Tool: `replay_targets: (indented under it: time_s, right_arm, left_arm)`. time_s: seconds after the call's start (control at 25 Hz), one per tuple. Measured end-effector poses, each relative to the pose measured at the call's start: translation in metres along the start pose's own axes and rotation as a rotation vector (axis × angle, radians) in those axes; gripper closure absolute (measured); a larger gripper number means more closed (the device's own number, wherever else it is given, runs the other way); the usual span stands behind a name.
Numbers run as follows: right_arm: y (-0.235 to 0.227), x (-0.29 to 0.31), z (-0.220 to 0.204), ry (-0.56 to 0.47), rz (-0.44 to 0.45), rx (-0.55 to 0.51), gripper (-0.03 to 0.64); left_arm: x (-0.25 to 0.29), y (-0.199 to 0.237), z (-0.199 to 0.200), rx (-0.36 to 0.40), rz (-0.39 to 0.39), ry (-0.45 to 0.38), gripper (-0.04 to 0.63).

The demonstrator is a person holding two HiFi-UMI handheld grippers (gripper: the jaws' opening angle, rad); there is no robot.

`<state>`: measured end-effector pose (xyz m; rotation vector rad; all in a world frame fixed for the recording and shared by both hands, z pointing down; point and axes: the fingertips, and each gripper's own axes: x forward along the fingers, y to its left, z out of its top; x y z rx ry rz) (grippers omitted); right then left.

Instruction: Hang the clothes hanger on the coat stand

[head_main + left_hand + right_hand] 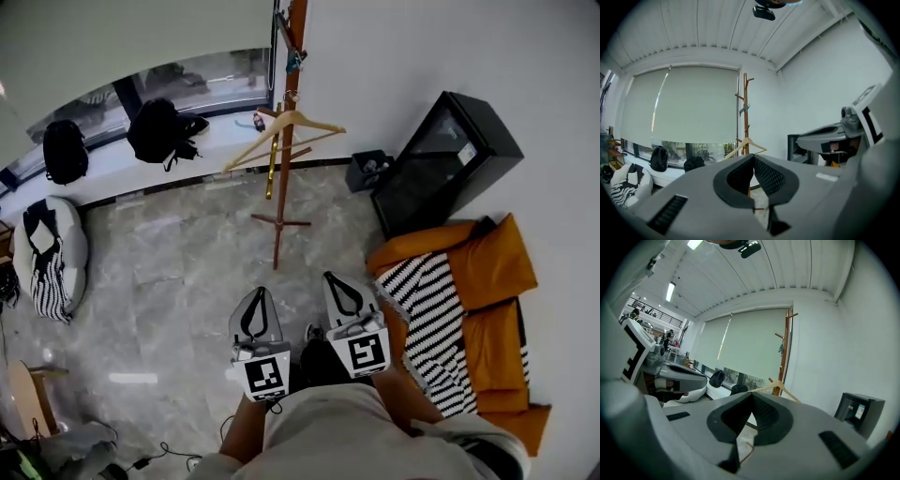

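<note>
A pale wooden clothes hanger point(281, 131) hangs from a peg of the brown wooden coat stand point(284, 187), which stands on the marble floor near the white wall. The hanger point(746, 144) and stand point(746, 103) show beyond the jaws in the left gripper view. The right gripper view shows the same hanger point(782, 388) and stand point(787, 348). My left gripper point(257, 292) and right gripper point(335, 277) are held side by side close to my body, well short of the stand. Both are shut with nothing between the jaws, as the left gripper point(753, 157) and right gripper point(751, 393) views confirm.
A black cabinet point(450, 159) leans at the right wall, with a small black bin point(367, 171) beside it. An orange sofa point(492, 272) carries a striped blanket point(431, 323). Two black backpacks point(164, 131) sit on the window sill. A beanbag point(47, 253) lies at the left.
</note>
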<state>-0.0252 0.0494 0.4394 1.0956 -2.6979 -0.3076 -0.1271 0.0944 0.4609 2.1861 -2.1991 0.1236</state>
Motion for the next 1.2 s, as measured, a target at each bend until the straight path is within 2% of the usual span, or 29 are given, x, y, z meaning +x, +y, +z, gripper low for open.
replay_targets:
  time_s: [0.08, 0.28, 0.52, 1.2]
  right_arm:
    - [-0.008, -0.009, 0.005, -0.004, -0.020, -0.015, 0.612]
    - [-0.018, -0.014, 0.027, -0.065, -0.058, -0.029, 0.612]
    - [-0.045, -0.027, 0.029, -0.061, -0.092, -0.033, 0.612]
    - [-0.087, -0.044, 0.041, -0.096, -0.066, -0.012, 0.612]
  left_arm:
    - [-0.001, -0.013, 0.002, -0.028, -0.028, -0.007, 0.584]
    - [0.003, -0.022, 0.020, 0.000, -0.045, -0.051, 0.584]
    - [0.009, -0.039, 0.042, -0.018, -0.062, -0.095, 0.584]
    - [0.023, -0.090, 0.065, 0.004, -0.063, -0.099, 0.584]
